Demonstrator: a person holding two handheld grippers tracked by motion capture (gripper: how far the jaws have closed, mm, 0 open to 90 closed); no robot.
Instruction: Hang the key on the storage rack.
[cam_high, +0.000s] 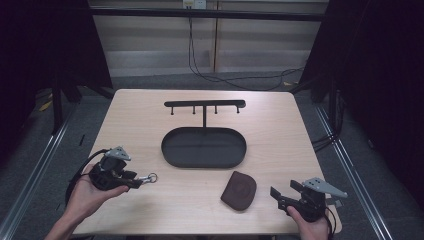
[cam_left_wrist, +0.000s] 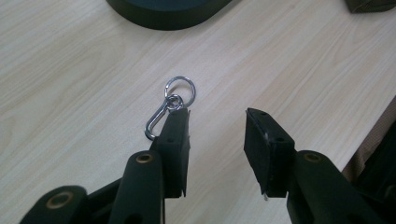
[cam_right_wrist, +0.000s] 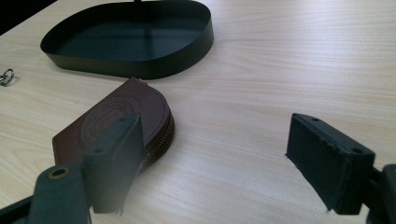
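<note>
1. On the light wooden table (cam_high: 150, 112), dead centre, sat a black oval metal tray (cam_high: 203, 146); a thin post rose from its 12 o'clock edge to a black horizontal bar with small pegs (cam_high: 205, 104).
2. At 5 o'clock from the tray, well apart from it, lay a brown leather half-round zip pouch (cam_high: 239, 190), flat on the wood, with a round embossed stamp on its face.
3. Left gripper (cam_high: 141, 182) was at 8 o'clock from the tray, carried in the person's left hand (cam_high: 90, 195). Jaws stood moderately open, nothing clamped between them.
4. Silver metal snap hook with split ring (cam_left_wrist: 171, 105) lay on the table just at the tip of that gripper's left jaw in the left gripper view. Hook part ran under or beside that jaw tip; can't tell if it touched.
5. Right gripper (cam_high: 279, 197) was at 4 o'clock from the tray, near the table's front edge, held by the right hand (cam_high: 312, 227). Jaws stood wide open, empty.
6. From the right gripper view, the pouch sat behind the left jaw, outside the gap; bare wood showed between the jaws. Contact with the jaw: can't tell.
7. Pouch lay between the two grippers, nearer the right one.
</note>
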